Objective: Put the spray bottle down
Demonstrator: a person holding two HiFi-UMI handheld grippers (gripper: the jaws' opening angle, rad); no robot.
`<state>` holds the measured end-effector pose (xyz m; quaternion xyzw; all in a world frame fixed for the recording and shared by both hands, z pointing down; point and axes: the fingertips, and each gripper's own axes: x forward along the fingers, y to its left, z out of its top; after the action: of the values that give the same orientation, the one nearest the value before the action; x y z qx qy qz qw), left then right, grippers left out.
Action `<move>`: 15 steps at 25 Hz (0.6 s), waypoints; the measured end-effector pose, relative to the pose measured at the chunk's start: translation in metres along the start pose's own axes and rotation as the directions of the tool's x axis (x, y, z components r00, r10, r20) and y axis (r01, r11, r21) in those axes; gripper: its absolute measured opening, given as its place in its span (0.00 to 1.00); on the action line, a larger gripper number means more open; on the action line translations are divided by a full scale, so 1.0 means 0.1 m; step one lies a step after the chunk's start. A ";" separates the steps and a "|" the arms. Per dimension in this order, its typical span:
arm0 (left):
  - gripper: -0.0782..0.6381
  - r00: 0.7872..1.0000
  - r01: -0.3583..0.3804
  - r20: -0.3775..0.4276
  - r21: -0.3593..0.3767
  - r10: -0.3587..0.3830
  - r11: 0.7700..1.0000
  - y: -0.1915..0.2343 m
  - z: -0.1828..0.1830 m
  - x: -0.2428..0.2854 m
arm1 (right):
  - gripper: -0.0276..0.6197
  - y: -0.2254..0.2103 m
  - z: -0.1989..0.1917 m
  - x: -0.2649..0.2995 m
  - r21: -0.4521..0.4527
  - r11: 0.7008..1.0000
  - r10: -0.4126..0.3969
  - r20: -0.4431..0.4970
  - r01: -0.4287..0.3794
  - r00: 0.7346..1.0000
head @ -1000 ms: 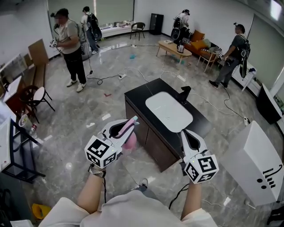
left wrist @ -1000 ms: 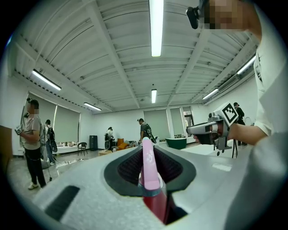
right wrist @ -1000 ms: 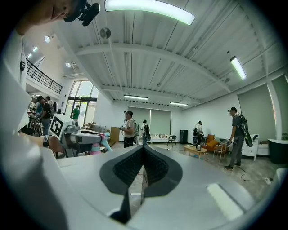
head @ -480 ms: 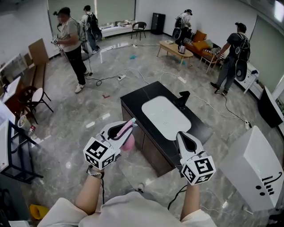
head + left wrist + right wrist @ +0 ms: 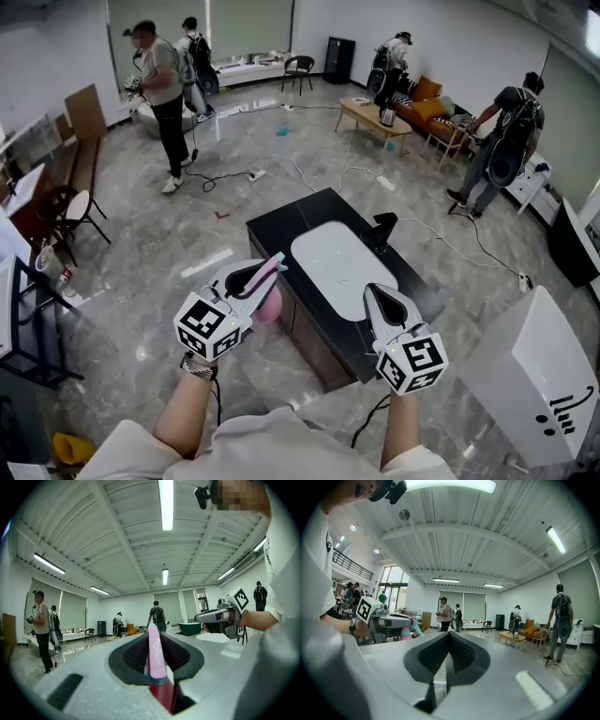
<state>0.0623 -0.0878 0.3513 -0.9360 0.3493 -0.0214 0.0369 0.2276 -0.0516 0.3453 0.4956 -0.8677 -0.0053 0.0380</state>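
Observation:
My left gripper (image 5: 269,271) is shut on a pink spray bottle (image 5: 271,305). Its pale nozzle points forward past the jaw tips and its round body hangs below them, over the floor just left of the black counter (image 5: 286,218). In the left gripper view the bottle's pink neck (image 5: 155,654) stands clamped between the jaws of the left gripper (image 5: 153,631). My right gripper (image 5: 373,292) is shut with nothing in it, above the counter's near edge beside the white basin (image 5: 339,256). The right gripper view shows the right gripper (image 5: 449,635) with its jaws together, and the bottle (image 5: 406,633) off to the left.
A black faucet (image 5: 384,225) stands at the basin's far side. A white cabinet (image 5: 532,380) is at the right, and a dark rack (image 5: 28,328) and a chair (image 5: 73,206) at the left. Cables lie on the floor. Several people stand further back in the room.
The counter has come closer and shifted left in the head view. Both grippers keep their pose, and the right one now hangs over the counter's edge. The people at the back have moved about.

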 end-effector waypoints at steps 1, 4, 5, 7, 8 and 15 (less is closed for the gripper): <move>0.22 1.000 -0.001 0.001 0.000 0.001 1.000 0.02 0.01 0.04 | 0.05 -0.03 0.01 0.03 0.000 1.000 0.005 0.001 -0.005 1.000; 0.22 1.000 -0.011 0.009 0.002 0.011 1.000 0.09 0.06 0.14 | 0.05 -0.10 0.03 0.14 0.002 1.000 0.019 0.003 -0.019 1.000; 0.22 1.000 -0.015 0.012 0.003 0.015 1.000 0.11 0.07 0.16 | 0.05 -0.12 0.03 0.17 0.004 1.000 0.023 0.003 -0.023 1.000; 0.22 1.000 -0.020 0.014 -0.001 0.020 1.000 0.15 0.07 0.21 | 0.05 -0.16 0.04 0.23 0.007 1.000 0.029 0.004 -0.029 1.000; 0.22 1.000 -0.022 0.014 -0.006 0.022 1.000 0.18 0.06 0.23 | 0.05 -0.18 0.04 0.27 0.007 0.999 0.031 0.004 -0.031 0.999; 0.22 0.999 -0.048 0.009 -0.029 0.048 0.998 0.51 -0.07 0.35 | 0.05 -0.21 0.00 0.56 0.004 0.999 0.048 -0.002 -0.048 0.999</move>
<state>0.0552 -0.1498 0.3550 -0.9279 0.3718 -0.0111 0.0257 0.2176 -0.1109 0.3478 0.4747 -0.8793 -0.0024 0.0381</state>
